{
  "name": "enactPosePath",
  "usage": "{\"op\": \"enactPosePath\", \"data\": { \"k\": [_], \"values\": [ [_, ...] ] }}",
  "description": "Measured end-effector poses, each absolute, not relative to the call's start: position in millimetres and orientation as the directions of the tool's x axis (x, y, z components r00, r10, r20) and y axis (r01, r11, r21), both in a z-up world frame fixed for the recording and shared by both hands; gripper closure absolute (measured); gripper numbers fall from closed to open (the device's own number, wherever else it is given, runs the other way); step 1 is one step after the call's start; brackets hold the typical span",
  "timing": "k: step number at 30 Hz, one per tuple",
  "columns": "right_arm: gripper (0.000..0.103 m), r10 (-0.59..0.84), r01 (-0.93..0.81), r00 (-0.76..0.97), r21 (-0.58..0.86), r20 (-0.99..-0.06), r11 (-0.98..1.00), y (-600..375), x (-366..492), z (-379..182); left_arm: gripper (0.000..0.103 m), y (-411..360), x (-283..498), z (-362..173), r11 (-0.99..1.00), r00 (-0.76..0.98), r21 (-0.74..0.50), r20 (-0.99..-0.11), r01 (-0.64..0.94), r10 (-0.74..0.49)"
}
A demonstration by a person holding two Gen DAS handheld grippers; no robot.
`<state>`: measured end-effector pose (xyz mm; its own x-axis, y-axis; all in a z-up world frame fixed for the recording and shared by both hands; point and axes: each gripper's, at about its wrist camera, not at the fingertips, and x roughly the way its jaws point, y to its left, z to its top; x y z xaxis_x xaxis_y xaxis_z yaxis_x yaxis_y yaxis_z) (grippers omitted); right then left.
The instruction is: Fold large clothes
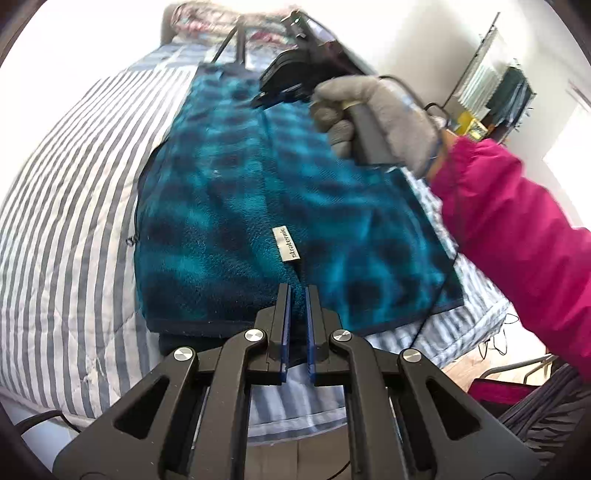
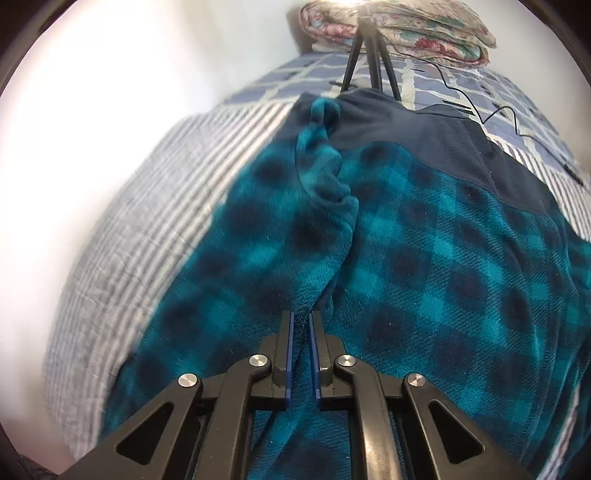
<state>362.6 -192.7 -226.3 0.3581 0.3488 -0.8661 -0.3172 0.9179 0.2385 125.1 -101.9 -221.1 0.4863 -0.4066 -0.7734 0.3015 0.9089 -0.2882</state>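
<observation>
the teal and navy checked fleece jacket point(image 1: 258, 206) lies spread on a bed, hem end toward the left wrist camera, navy yoke end toward the far pillows. the left gripper point(image 1: 298, 291) is clenched, its 2 blue pads nearly together on a ridge of fleece at the near hem, just below the white "stratermic" label point(image 1: 286, 244); likely it pinches that edge so the hem can be lifted and carried over. the right gripper point(image 2: 301, 315) is likewise clenched, and a raised crease of fleece runs up from between its pads, so it looks to be grasping a pinch of cloth further along. a grey-gloved hand point(image 1: 373, 118) with a magenta sleeve point(image 1: 517, 229) holds that tool above the jacket.

the bed carries a grey-and-white striped quilt point(image 1: 74, 206) and a blue patchwork sheet point(image 2: 424, 79). a black tripod point(image 2: 369, 55) stands near a folded floral quilt point(image 2: 406, 29), against white walls.
</observation>
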Motion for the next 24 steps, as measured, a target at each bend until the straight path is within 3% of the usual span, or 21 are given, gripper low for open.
{"op": "enactPosePath", "data": {
  "k": [2,9,10,12,13,15,17,18,19,24],
  "values": [
    [0.103,0.375,-0.3,0.381,0.27,-0.845,0.915,-200.9,364.9,-219.3,0.098,-109.9,125.2,-222.5,0.902,0.477,-0.286,-0.774,0.324,-0.417],
    [0.1,0.413,-0.269,0.377,0.328,-0.829,0.905,-218.7,373.8,-221.3,0.098,-125.9,138.4,-254.3,0.907,0.415,-0.275,-0.82,0.319,-0.394],
    [0.077,0.416,-0.27,0.358,0.334,-0.836,0.903,-217.7,371.4,-223.1,0.098,-126.6,138.2,-254.0,0.907,0.416,-0.273,-0.819,0.322,-0.395],
    [0.044,0.437,-0.278,0.339,0.355,-0.833,0.893,-216.4,367.0,-224.5,0.098,-125.8,138.2,-250.7,0.906,0.427,-0.268,-0.814,0.329,-0.395],
    [0.044,0.443,-0.288,0.338,0.357,-0.83,0.889,-214.9,363.5,-225.7,0.098,-125.1,137.5,-248.3,0.905,0.433,-0.268,-0.809,0.33,-0.397],
    [0.054,0.433,-0.317,0.328,0.334,-0.84,0.887,-206.5,359.5,-227.3,0.098,-123.8,136.0,-244.3,0.904,0.442,-0.262,-0.804,0.338,-0.399],
    [0.076,0.399,-0.345,0.336,0.283,-0.853,0.895,-197.1,356.4,-228.4,0.098,-122.6,133.1,-239.4,0.902,0.456,-0.248,-0.797,0.352,-0.397],
    [0.097,0.37,-0.36,0.341,0.244,-0.864,0.901,-191.9,355.4,-229.6,0.098,-121.0,131.4,-236.1,0.899,0.462,-0.25,-0.79,0.36,-0.404],
    [0.103,0.349,-0.368,0.346,0.216,-0.871,0.904,-189.2,355.4,-230.5,0.098,-119.5,127.9,-232.8,0.897,0.466,-0.253,-0.784,0.363,-0.41],
    [0.103,0.359,-0.255,0.438,0.27,-0.824,0.929,-221.4,368.5,-220.3,0.098,-124.3,131.5,-240.6,0.885,0.442,-0.284,-0.784,0.37,-0.436]
  ]
}}
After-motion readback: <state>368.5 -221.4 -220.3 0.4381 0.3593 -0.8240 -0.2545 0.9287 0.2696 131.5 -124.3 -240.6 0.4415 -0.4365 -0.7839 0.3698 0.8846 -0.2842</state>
